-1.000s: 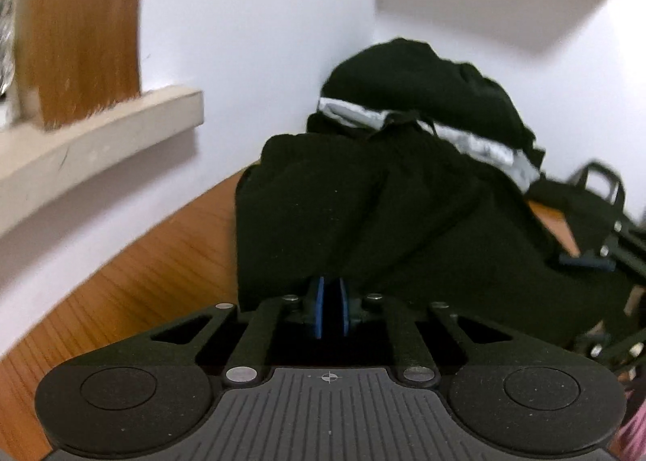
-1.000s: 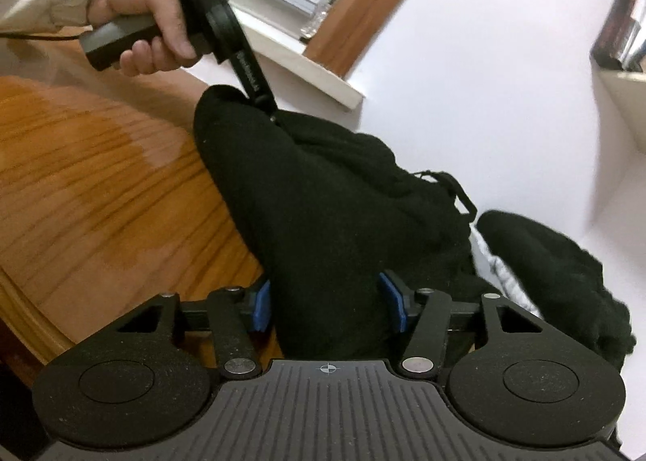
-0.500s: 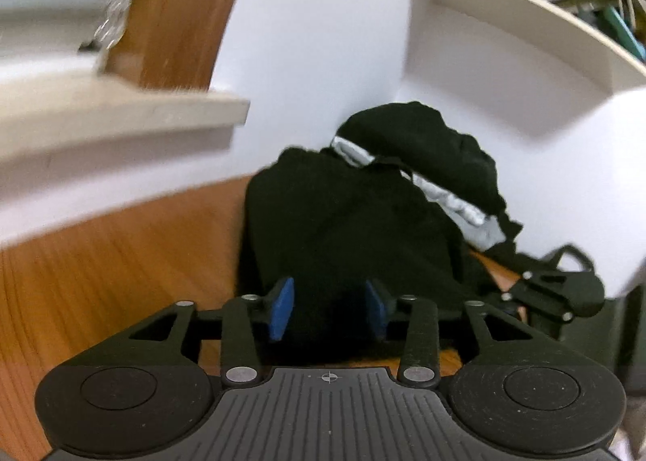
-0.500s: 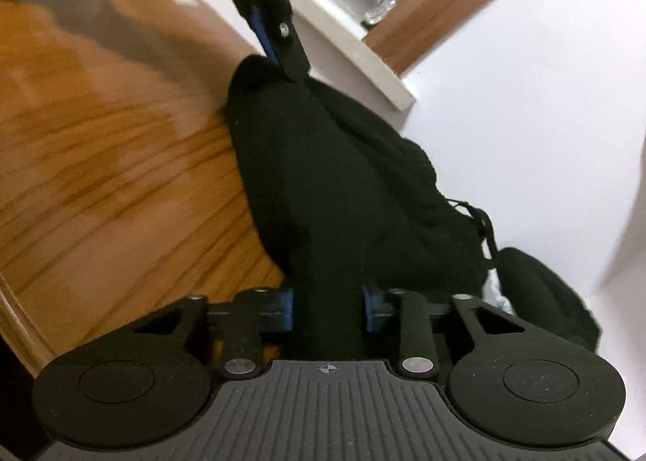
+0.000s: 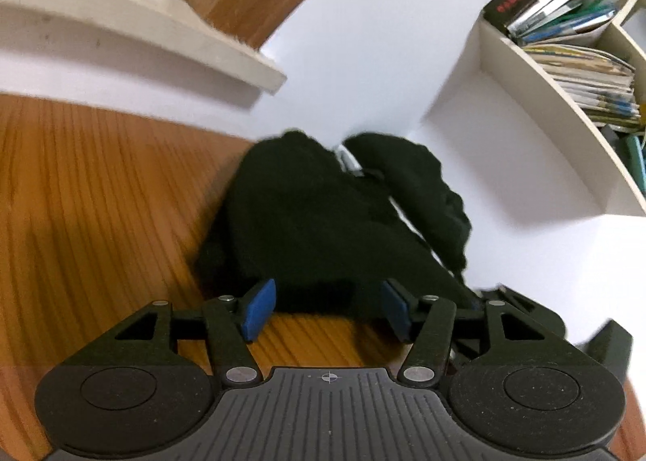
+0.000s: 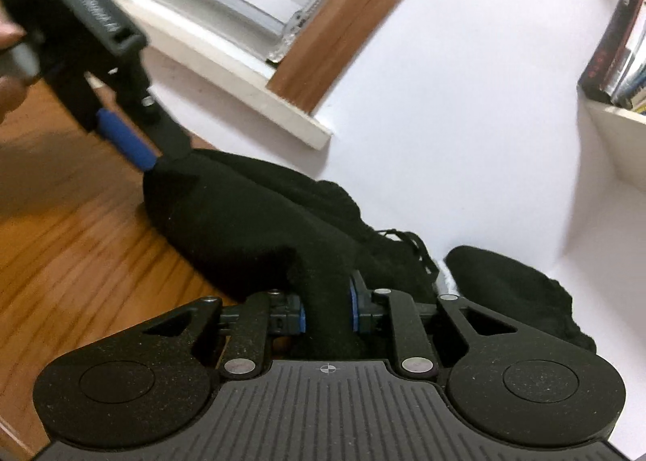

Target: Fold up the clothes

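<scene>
Black garment (image 5: 319,226) lies bunched on wooden table (image 5: 101,198), at wall corner beside second dark clothes pile (image 5: 420,186). Long axis runs from near edge toward wall, away from both cameras. Left gripper (image 5: 323,309): jaws spread wide, empty, at garment's near edge. Right gripper (image 6: 325,309): jaws pinching fold of garment. Bookshelf (image 5: 565,105) at right.

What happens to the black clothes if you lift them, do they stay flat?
Probably not. The black garment bunches where the right gripper pinches it, so it looks floppy and would likely droop. It seems light. On the wooden table it might slide easily.
</scene>
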Tool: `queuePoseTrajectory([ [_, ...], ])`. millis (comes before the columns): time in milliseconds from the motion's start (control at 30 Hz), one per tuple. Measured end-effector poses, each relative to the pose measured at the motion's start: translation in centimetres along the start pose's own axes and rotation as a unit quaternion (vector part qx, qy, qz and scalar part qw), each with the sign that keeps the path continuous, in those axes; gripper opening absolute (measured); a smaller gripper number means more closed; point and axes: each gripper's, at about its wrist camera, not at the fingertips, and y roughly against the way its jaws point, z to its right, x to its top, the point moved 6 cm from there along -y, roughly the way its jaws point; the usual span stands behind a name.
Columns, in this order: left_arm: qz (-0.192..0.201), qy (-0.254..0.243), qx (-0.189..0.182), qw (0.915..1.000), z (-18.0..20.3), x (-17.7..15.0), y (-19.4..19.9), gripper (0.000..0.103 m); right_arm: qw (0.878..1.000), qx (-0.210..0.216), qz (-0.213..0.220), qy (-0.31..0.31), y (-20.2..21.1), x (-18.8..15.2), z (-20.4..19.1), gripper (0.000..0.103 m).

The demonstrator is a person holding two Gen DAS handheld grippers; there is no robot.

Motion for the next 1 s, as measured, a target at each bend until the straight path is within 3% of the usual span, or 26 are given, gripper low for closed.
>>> queuePoseTrajectory([
  [133, 0.005, 0.028, -0.016, 0.9995, 0.5, -0.9, -0.1, 0.069, 1.0, 0.004, 0.004, -0.023, 0.0, 0.4, -0.3, 0.019],
  [267, 0.017, 0.076, -0.019, 0.9968, 0.4, -0.8, -1.0, 0.069, 1.0, 0.007, 0.002, -0.027, 0.0, 0.5, -0.5, 0.019],
  [500, 0.032, 0.163, -0.019, 0.986, -1.0, -1.9, -2.0, 0.075, 0.999, 0.009, 0.007, -0.047, -0.1, 0.6, -0.4, 0.019],
  [700, 0.071, 0.18, 0.009, 0.981, -2.2, -0.2, -3.7, 0.077, 0.999, 0.014, 0.012, -0.031, 0.2, 0.4, -1.3, 0.019],
  [767, 0.085, 0.183, 0.013, 0.9793, -2.6, 0.4, -4.0, 0.073, 1.0, 0.016, 0.017, -0.018, 0.4, 0.8, -1.7, 0.019],
  [833, 0.094, 0.18, 0.011, 0.9792, -2.8, 0.9, -4.0, 0.05, 1.0, 0.018, 0.022, -0.004, 0.6, 1.2, -2.1, 0.019],
  [900, 0.1, 0.17, 0.004, 0.9802, -2.9, 1.5, -3.9, 0.038, 0.999, 0.019, 0.027, 0.01, 0.8, 1.5, -2.5, 0.018],
  [1000, 0.11, 0.151, -0.005, 0.9824, -2.1, 2.8, -2.7, 0.031, 0.999, 0.023, 0.039, 0.026, 1.5, 2.7, -2.9, 0.018],
])
